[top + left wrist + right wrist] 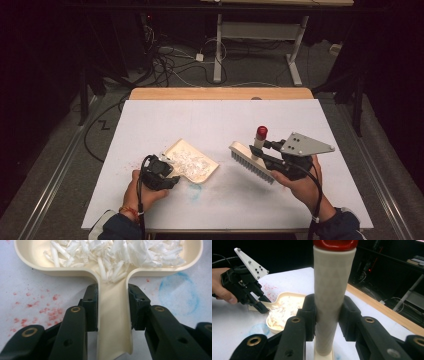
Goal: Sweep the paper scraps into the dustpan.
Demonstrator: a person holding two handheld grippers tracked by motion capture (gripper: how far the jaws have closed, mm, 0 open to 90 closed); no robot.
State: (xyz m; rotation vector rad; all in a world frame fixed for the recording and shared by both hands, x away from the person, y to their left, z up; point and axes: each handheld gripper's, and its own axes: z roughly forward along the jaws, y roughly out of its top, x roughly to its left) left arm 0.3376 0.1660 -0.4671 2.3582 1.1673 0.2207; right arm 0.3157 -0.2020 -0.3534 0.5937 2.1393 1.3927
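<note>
Your left hand-held gripper (167,182) clamps the handle of the cream plastic dustpan (197,161) full of white shreds near the counter's (220,120) front edge; your right hand-held gripper (264,150) grips the red-capped brush (252,159), bristles well apart to the pan's right.

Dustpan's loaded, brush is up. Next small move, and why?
Probably lift the dustpan level and carry it off to tip out. The left gripper is clamped on its handle, white shreds are heaped in the pan, and I see no loose shreds on the table. The right gripper holds the brush clear to one side.
</note>
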